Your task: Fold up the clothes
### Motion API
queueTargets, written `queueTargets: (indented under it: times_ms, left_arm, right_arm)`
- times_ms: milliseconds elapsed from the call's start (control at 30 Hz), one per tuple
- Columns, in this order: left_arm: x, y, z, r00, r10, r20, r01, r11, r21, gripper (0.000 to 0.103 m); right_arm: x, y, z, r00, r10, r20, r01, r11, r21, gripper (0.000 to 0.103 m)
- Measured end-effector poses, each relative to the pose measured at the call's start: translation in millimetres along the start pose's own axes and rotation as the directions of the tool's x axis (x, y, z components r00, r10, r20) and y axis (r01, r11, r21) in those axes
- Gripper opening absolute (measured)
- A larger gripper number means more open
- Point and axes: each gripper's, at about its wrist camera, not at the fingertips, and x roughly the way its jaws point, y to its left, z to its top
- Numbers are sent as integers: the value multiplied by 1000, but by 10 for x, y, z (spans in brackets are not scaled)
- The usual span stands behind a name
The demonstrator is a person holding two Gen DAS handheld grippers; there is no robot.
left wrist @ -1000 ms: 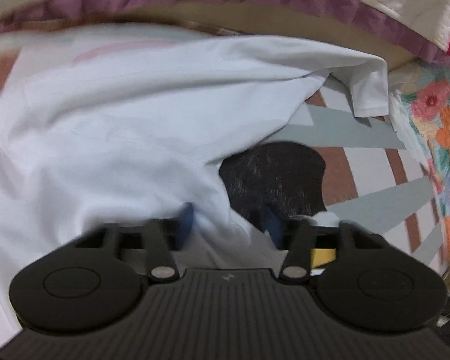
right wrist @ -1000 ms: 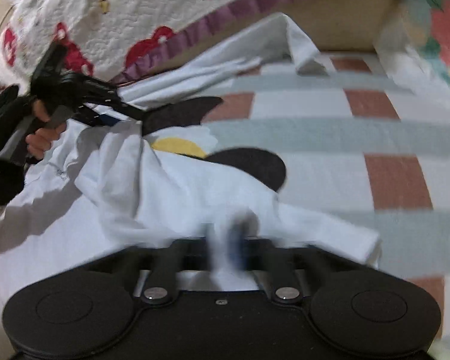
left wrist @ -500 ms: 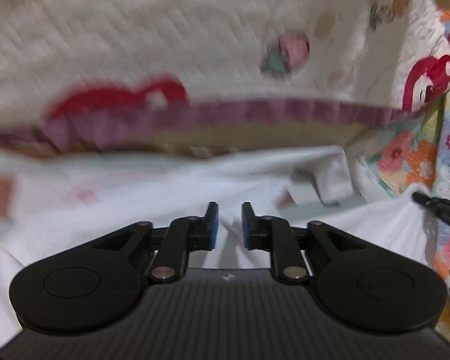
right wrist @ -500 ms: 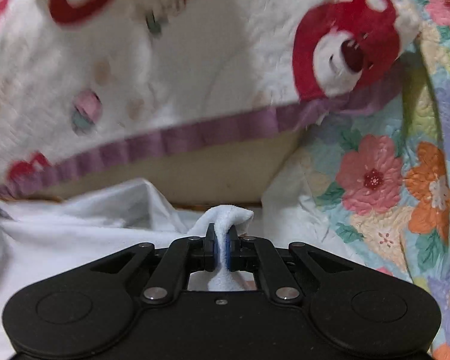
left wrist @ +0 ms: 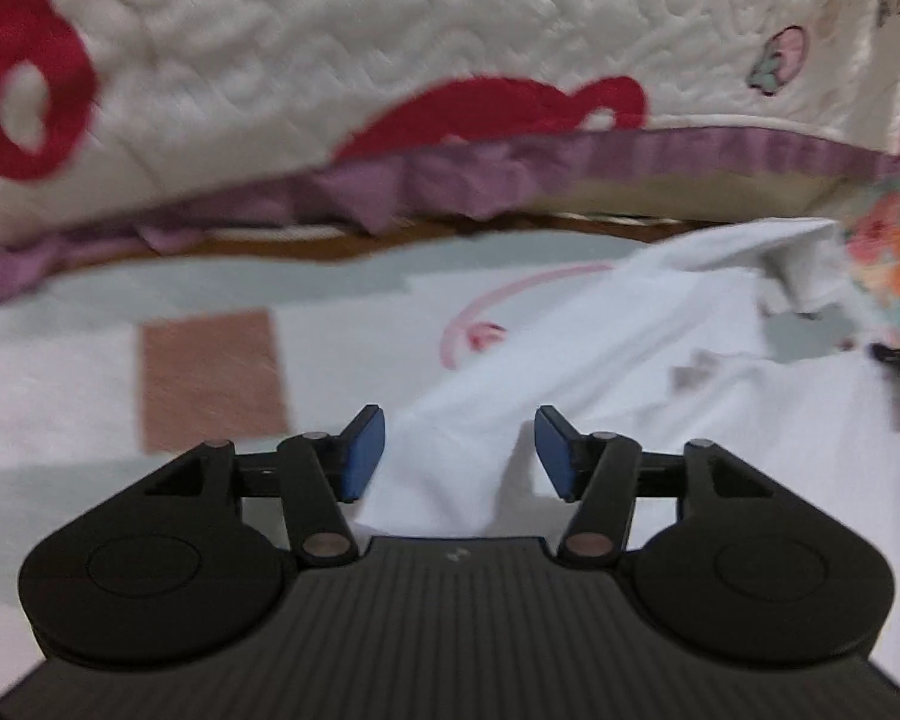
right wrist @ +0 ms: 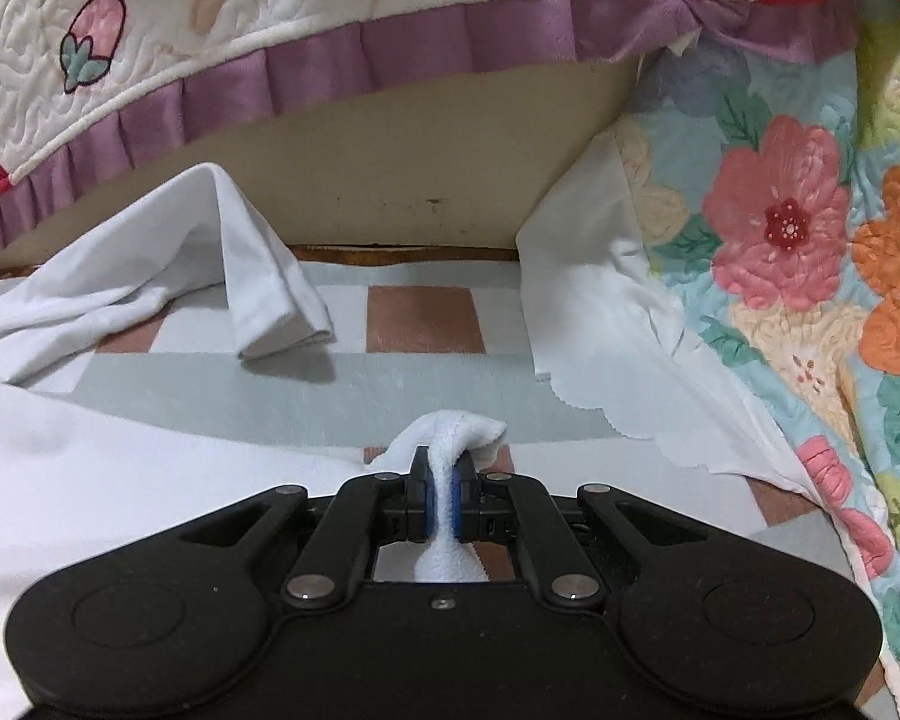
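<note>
A white garment [right wrist: 120, 480] lies spread on a checked mat [right wrist: 426, 318] of grey, white and brown squares. One sleeve [right wrist: 258, 276] stands up in a loose fold near the mat's far edge. The right gripper [right wrist: 444, 501] has its jaws pressed together on a bunched bit of the white fabric, which pokes up between the blue pads [right wrist: 429, 504]. In the left wrist view, the left gripper [left wrist: 459, 456] has its jaws spread wide, holding nothing; a ridge of the white garment [left wrist: 570, 372] lies between and beneath them. A cream quilt [left wrist: 390, 60] with red shapes and a purple ruffle hangs beyond the far edge. A floral quilt [right wrist: 810, 240] borders the mat's right edge.
</note>
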Motion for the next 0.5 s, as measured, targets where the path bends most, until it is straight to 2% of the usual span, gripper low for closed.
queueTargets:
  times_ms: [67,167,233,300,367,433,467,500]
  left_arm:
    - [43,170,-7,999,-6,-37,6,1000,-2,58]
    - [30,38,-13,998,56,-6,-56,997,50,68]
    - [20,-58,-18,995,99,19,-100,991,85,85]
    - [9,-155,-22,989,140,45,-144,982,118,92]
    - [-1,-251,-26,981,179,72,-188,970,151,90]
    - [-12,-347,-31,971,217,101,-233,955,181,32]
    - [-17,-395,-33,965,236,115,-255,947,196,10]
    - [-22,-443,-35,958,254,130,-277,937,210,4]
  right_arm:
    - [1,-7,12,1000,4,-5,-4,1000,-7,6]
    - [4,-15,18,1000,12,-14,-12,1000,-14,6]
    - [0,-22,14,1000,17,-17,-17,1000,-22,7]
    - [10,-39,4,999,23,-24,-23,1000,-18,7]
    - [23,-48,-11,999,25,-31,-25,1000,-12,7]
    - [28,-45,-27,999,24,-32,-25,1000,-9,7]
    - [24,-42,-38,999,24,-28,-24,1000,-8,7]
    - [20,-40,-48,999,23,-24,-23,1000,-7,7]
